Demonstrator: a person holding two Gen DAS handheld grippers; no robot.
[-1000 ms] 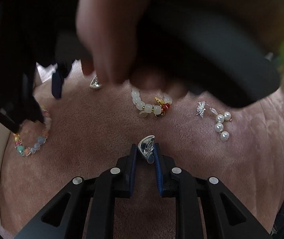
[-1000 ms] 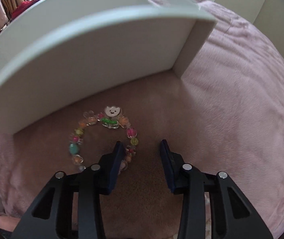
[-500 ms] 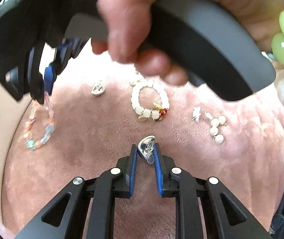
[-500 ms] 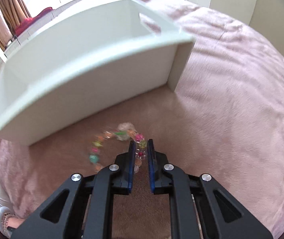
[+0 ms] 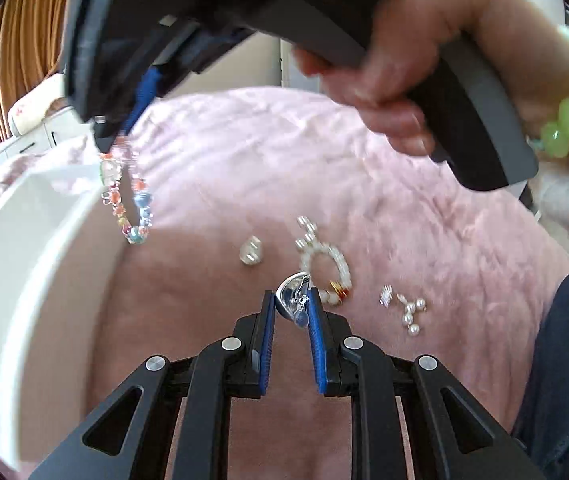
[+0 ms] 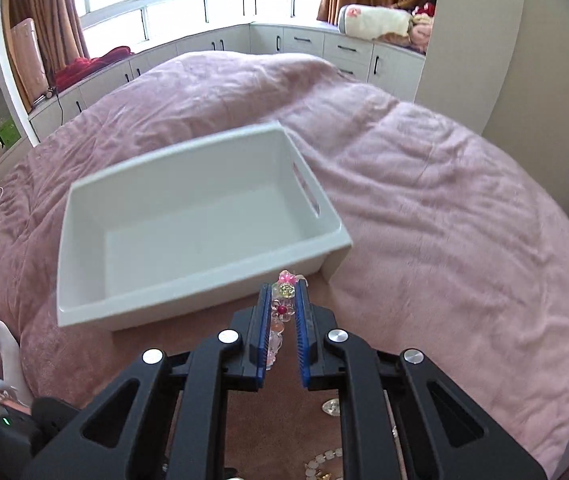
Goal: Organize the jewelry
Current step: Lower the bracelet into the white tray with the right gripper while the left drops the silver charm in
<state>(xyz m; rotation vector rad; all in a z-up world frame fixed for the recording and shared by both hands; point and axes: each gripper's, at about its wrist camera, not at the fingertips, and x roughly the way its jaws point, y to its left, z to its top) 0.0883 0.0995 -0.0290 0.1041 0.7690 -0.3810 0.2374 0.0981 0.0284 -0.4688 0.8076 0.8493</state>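
On the pink blanket ahead of you sits one white bin, open and bare inside, with a slot handle in its right wall. Nothing stands between your grippers and its rim.

Your right gripper is clamped on the coloured bead bracelet; the loop hangs free below the fingers, just beside the bin's near corner in the left view. Your left gripper is pinched on a silver ear clip, held above the blanket.

Loose on the blanket you have three pieces: one silver clip like the held one, one white bead bracelet with a gold and red charm, and one pearl earring with a small silver flower. The held clip covers part of the white bracelet's near edge.

Your right hand, wearing a green bead bracelet, and its handle fill the top of the left view, blurred. In the right view the loose pieces are cut off by the gripper body, so only scraps show at the bottom edge.
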